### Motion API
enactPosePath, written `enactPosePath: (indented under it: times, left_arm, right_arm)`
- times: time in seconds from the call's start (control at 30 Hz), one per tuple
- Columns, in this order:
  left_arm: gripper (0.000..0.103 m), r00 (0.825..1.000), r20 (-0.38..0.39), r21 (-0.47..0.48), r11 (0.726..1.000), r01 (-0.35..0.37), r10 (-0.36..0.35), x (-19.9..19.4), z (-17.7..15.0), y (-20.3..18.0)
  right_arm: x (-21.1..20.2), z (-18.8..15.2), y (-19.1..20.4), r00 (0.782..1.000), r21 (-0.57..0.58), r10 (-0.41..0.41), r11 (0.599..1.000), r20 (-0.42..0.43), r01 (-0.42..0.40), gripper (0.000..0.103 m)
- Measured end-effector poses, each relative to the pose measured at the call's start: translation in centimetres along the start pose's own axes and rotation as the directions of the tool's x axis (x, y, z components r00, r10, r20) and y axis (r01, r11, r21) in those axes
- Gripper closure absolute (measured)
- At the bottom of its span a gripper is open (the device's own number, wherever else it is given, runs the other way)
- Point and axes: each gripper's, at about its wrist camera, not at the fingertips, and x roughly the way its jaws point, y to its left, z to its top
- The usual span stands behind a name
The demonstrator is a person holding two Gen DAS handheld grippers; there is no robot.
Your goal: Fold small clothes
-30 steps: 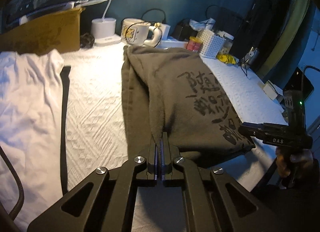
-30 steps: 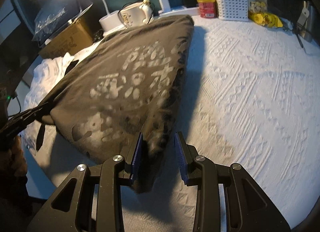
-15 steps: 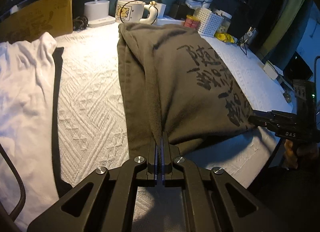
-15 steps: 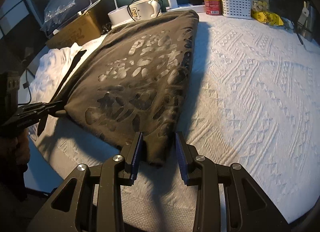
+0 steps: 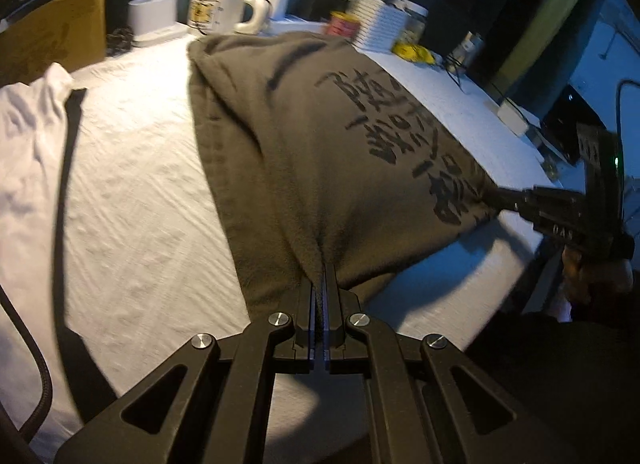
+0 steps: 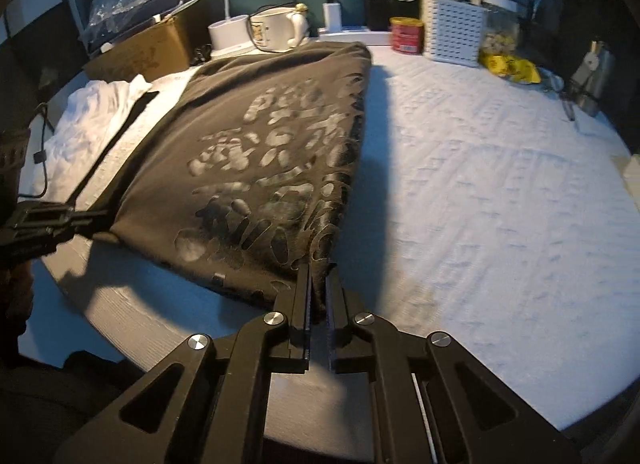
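- Lamplight falls across a table spread with a white textured cloth point(image 6: 480, 192), its far edge crowded with a mug point(image 5: 216, 10), a red tin point(image 6: 406, 34), a white slotted basket point(image 6: 456, 34) and a cardboard box point(image 5: 52, 40).
- At the centre lies the task's garment, a dark olive T-shirt point(image 5: 320, 144) with black printed lettering, already folded lengthwise and stretching from the mug towards the near table edge.
- Its near end is lifted between two tools: the left gripper point(image 5: 319, 292) is clamped tight on one near corner, fabric bunched between its fingers.
- On the other near corner, the right gripper point(image 6: 319, 284) has its fingers pressed narrow on the printed hem.
- A white garment point(image 5: 28, 152) lies apart at the left of the cloth, seemingly awaiting its turn.
- The step in hand appears to be carrying the near hem over towards the mug end to halve the shirt.
- Doing it well likely means keeping both corners level and the hem taut, then landing edge on edge and short of the mug.
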Motion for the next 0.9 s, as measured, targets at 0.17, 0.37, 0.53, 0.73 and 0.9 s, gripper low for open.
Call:
enactPosePath:
  times: [0.17,0.37,0.53,0.73,0.9]
  left_arm:
    - [0.101,1.000,-0.005,-0.017,1.000,0.016,-0.016,0.0,-0.8,-0.5]
    - [0.099,1.000,-0.012,-0.009,1.000,0.008,-0.008,-0.1,-1.2,-0.5]
    - [0.099,0.999,-0.031,0.006,1.000,-0.018,0.018,-0.3,-1.3,-1.0]
    - [0.099,0.999,-0.041,0.007,1.000,-0.019,0.019,0.1,-1.0,-0.7]
    - [0.099,0.999,-0.025,-0.001,1.000,-0.021,0.021,-0.1,-1.6,-0.9]
  right_arm:
    - [0.1,-1.9,0.1,1.000,0.018,-0.013,1.000,-0.026,0.013,0.097]
    - [-0.2,-2.5,0.4,1.000,0.038,-0.020,0.999,-0.009,0.020,0.096]
    - [-0.4,-2.7,0.3,1.000,0.062,0.000,0.998,-0.008,0.001,0.096]
    - [-0.8,-3.2,0.1,1.000,0.080,0.016,0.997,-0.010,-0.015,0.096]
    - [-1.2,-3.4,0.0,0.999,0.073,0.025,0.997,-0.023,-0.023,0.096]
